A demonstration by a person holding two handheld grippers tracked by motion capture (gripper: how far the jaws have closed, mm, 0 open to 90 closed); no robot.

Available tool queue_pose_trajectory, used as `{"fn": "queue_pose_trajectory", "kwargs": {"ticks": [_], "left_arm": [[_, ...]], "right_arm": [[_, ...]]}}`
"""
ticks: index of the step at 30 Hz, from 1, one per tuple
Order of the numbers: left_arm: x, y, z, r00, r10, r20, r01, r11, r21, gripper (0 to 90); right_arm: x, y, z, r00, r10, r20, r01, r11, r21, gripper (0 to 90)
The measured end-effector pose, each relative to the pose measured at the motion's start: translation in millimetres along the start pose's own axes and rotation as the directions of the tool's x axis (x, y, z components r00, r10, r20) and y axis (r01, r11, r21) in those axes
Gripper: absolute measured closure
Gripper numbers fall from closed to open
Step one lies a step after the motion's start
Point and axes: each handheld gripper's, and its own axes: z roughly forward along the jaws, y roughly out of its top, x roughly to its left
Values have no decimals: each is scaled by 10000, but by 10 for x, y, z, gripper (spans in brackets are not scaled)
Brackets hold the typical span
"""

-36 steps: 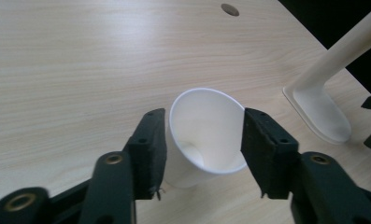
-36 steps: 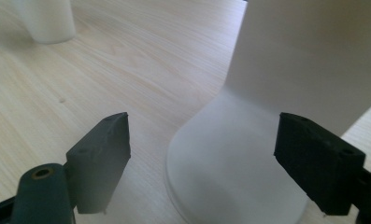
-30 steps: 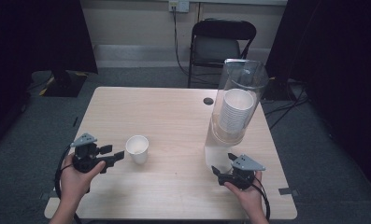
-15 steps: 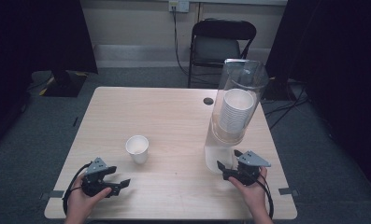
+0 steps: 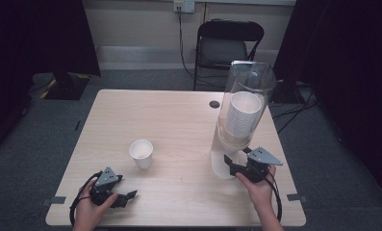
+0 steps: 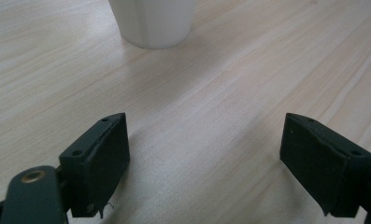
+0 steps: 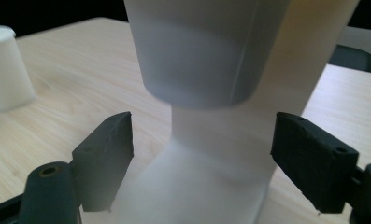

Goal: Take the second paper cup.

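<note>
A single white paper cup [image 5: 141, 153] stands upright on the table's left half; its base shows at the top of the left gripper view as the cup [image 6: 150, 23]. My left gripper [image 5: 125, 198] rests low near the front edge, a short way in front of that cup. Its jaws have just been opening and stand open over bare wood, as the left gripper [image 6: 204, 140] shows. The clear cup dispenser [image 5: 246, 86] holds a stack of white cups [image 5: 241, 115]. My right gripper [image 5: 230, 162] is at its foot. Its jaws have just been closing and stand open either side of the lowest cup [image 7: 197, 60], pads apart from it.
The wooden table [image 5: 179, 115] has a dark round grommet [image 5: 214, 104] at the back. The dispenser's white stand [image 7: 220, 158] rises close behind the right jaws. A black folding chair [image 5: 229, 45] stands beyond the far edge. Cables trail from both grippers.
The left hand has dropped away from the white cup toward the front edge, with its jaws now wider. The right hand has risen a little toward the dispenser's foot.
</note>
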Motion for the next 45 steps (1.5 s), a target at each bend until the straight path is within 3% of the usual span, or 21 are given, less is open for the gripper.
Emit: {"fn": "queue_pose_trajectory", "kwargs": {"ticks": [3, 4, 10, 12, 16, 22, 43, 45], "left_arm": [[-32, 6, 11, 9994, 259, -214, -256, 9996, 127, 154], [-33, 9, 6, 9993, 283, -246, -278, 9994, 207, 152], [-32, 6, 11, 9994, 260, -208, -258, 9996, 125, 152], [-32, 11, 3, 9993, 291, -238, -285, 9993, 253, 152], [-31, 5, 12, 9994, 262, -209, -259, 9996, 119, 152], [-33, 5, 11, 9994, 264, -212, -261, 9996, 126, 152], [-32, 5, 11, 9994, 261, -207, -259, 9996, 123, 152], [-32, 5, 11, 9995, 257, -205, -254, 9996, 116, 152]], "right_arm": [[-12, 95, -3, 9998, -31, 179, 34, 9998, -187, 208], [-16, 126, 3, 9999, 97, 142, -90, 9989, -465, 209], [-3, 281, 17, 10000, -66, 71, 71, 9972, -739, 238], [-3, 307, 16, 10000, 81, -47, -85, 9954, -950, 267], [21, 313, 16, 9999, -117, 44, 120, 9957, -917, 323], [25, 221, 28, 10000, -88, 32, 91, 9894, -1450, 335], [15, 173, 42, 10000, 12, -37, -17, 9901, -1404, 349], [8, 122, 74, 9999, -153, -24, 150, 9953, -962, 355]]}}
